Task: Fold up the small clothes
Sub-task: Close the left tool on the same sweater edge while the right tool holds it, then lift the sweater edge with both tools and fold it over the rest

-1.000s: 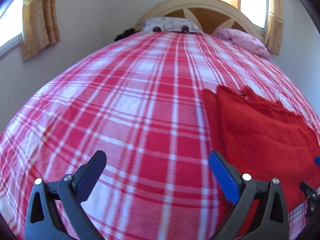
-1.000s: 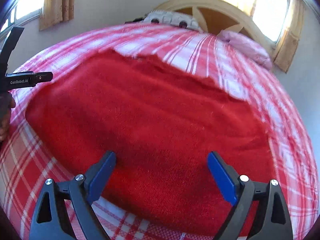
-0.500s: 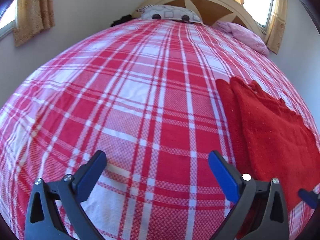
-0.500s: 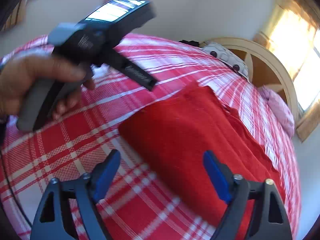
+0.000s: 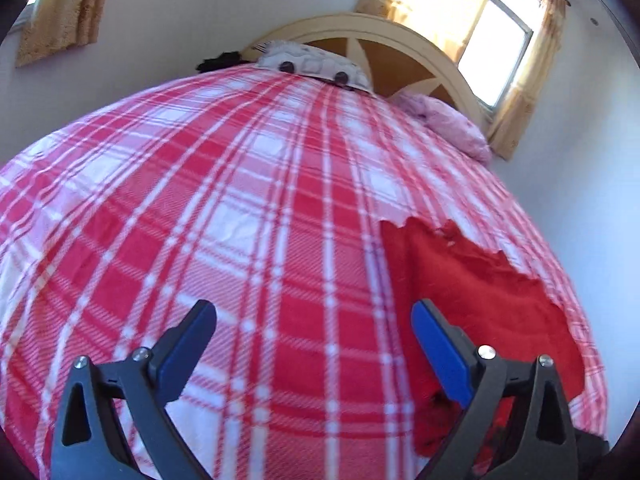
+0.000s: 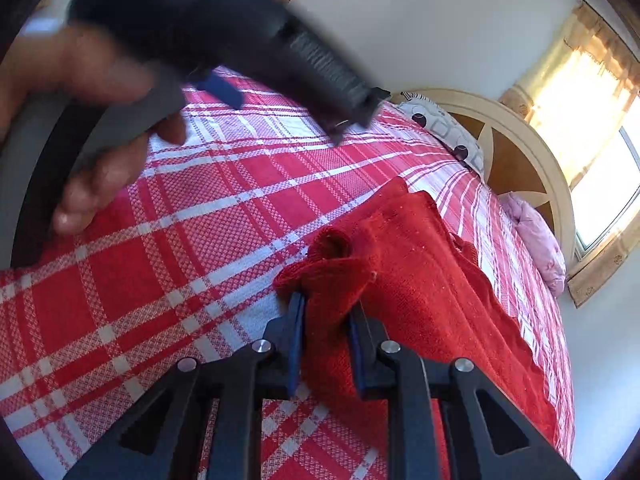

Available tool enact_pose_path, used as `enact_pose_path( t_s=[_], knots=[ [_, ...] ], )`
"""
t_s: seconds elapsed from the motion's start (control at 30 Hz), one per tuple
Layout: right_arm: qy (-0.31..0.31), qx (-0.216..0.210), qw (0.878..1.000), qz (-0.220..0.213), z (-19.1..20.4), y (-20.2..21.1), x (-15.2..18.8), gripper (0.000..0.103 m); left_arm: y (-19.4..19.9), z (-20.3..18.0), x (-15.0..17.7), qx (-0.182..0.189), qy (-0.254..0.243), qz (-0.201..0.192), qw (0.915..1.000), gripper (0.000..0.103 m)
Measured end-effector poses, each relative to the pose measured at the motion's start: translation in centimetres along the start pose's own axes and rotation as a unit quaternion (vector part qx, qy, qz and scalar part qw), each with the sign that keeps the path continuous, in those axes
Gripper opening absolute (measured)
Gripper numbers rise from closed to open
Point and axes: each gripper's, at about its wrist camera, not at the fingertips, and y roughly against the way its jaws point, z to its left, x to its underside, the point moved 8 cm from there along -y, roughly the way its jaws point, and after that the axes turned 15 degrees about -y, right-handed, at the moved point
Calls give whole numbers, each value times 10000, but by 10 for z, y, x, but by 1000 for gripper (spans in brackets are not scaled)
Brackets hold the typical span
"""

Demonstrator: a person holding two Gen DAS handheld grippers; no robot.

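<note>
The right gripper (image 6: 326, 344) has its jaws pinched on the near corner of the red garment (image 6: 432, 288), which lies on the plaid bed (image 6: 168, 248) ahead of them. The left gripper (image 5: 312, 348) hovers wide open and empty, the garment just right of its jaws. This looks like the start of a fold; next, the left likely needs to take another corner.

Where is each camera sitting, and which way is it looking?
Left wrist: sits on the left gripper, jaws open, facing up the plaid bed toward the headboard.
Right wrist: sits on the right gripper, shut on the red cloth; the person's hand shows at upper left.
Both show the red cloth, bed and headboard.
</note>
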Motion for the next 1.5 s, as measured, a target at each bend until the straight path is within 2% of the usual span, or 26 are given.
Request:
enact_pose_path(
  t_s=[0.07,0.13,0.23,0.33,0.4,0.53,0.67,0.7,0.77,0.8,0.83,0.93,1.0,1.03,1.17,1.27,1.5],
  knots=[
    [-29,0,10000,8,-1,-1,1,20,-14,-13,-12,350,-117,149,9992,100],
    [-71,-24,10000,7,-1,-1,1,20,-30,-24,-24,461,-339,283,9980,92],
    [-62,4,10000,-34,-2,-4,-1,20,-53,-38,-35,732,-511,511,9947,92],
    [10,91,9999,-77,0,-6,-2,20,-79,-42,-39,987,-439,796,9910,92],
    [81,170,9998,-113,3,-4,-1,20,-88,-40,-42,1115,-332,835,9897,92],
    [114,206,9996,-132,5,-3,-1,20,-99,-46,-41,1674,-81,994,9808,92],
    [65,169,9998,-118,4,-2,-1,20,-102,-49,-45,1704,-147,1030,9799,91],
    [85,189,9997,-128,4,-2,-1,20,-101,-51,-46,1733,-128,1023,9794,88],
    [113,222,9996,-145,4,-2,-1,20,-99,-55,-47,1990,-40,1016,9747,65],
    [120,233,9995,-153,5,-2,0,20,-99,-58,-45,1997,-47,1083,9738,60],
    [126,244,9995,-159,6,-2,0,20,-102,-59,-45,1970,-78,1152,9736,55],
    [229,343,9989,-200,10,-2,2,20,-106,-65,-42,1886,-227,1228,9741,54],
    [319,439,9982,-238,14,0,2,20,-106,-65,-44,1867,-165,1213,9748,35],
    [330,449,9981,-253,15,0,2,20,-107,-63,-44,1878,-83,1223,9745,18],
    [268,354,9985,-308,17,7,1,15,-104,-64,-46,1870,26,1142,9757,14],
    [266,240,9977,-567,15,21,-3,12,-92,-67,-53,1867,-1,996,9774,13],
    [-495,-160,9957,-764,-13,49,-12,8,-64,-90,-84,2078,16,748,9753,13]
  ],
)
